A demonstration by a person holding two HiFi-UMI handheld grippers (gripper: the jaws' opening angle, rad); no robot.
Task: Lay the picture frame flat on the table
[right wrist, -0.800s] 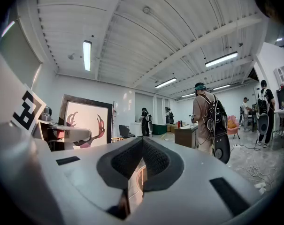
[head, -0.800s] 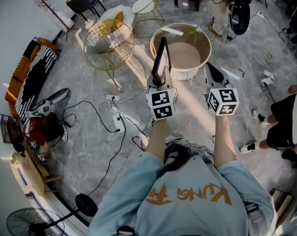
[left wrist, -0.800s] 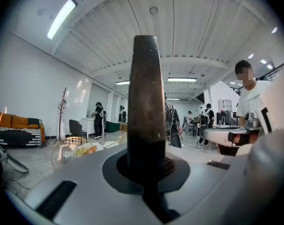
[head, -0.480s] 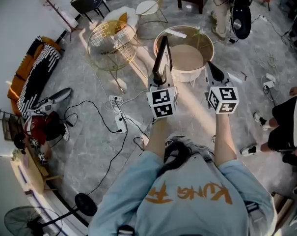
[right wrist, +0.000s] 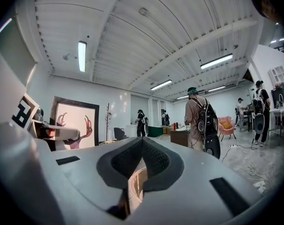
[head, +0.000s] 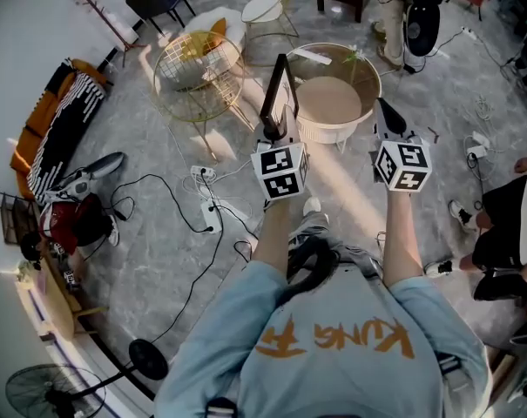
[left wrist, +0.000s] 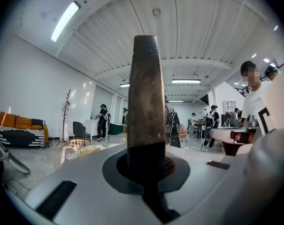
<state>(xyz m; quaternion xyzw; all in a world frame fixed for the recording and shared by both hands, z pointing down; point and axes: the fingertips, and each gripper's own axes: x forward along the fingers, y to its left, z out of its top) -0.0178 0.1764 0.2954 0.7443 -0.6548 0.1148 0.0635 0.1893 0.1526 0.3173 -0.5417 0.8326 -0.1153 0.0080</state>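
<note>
A dark-framed picture frame (head: 276,90) stands on edge above the near rim of the round table (head: 368,72). My left gripper (head: 274,131) is shut on its lower edge and holds it upright. In the left gripper view the frame's brown edge (left wrist: 145,93) rises straight out of the jaws of the left gripper (left wrist: 146,149). The right gripper (head: 383,109) hovers to the right of the frame, over the table's near right rim, shut with nothing in it. From the right gripper (right wrist: 142,142) the frame's picture side (right wrist: 76,121) shows at the left.
A gold wire chair (head: 193,68) stands left of the table. Cables and a power strip (head: 206,212) lie on the floor below it. A person's legs (head: 503,229) are at the right, another person and a fan (head: 422,24) behind the table. A white strip (head: 308,56) lies on the table.
Both grippers have moved a little forward toward the table, the left one carrying the frame with it. The frame is still upright.
</note>
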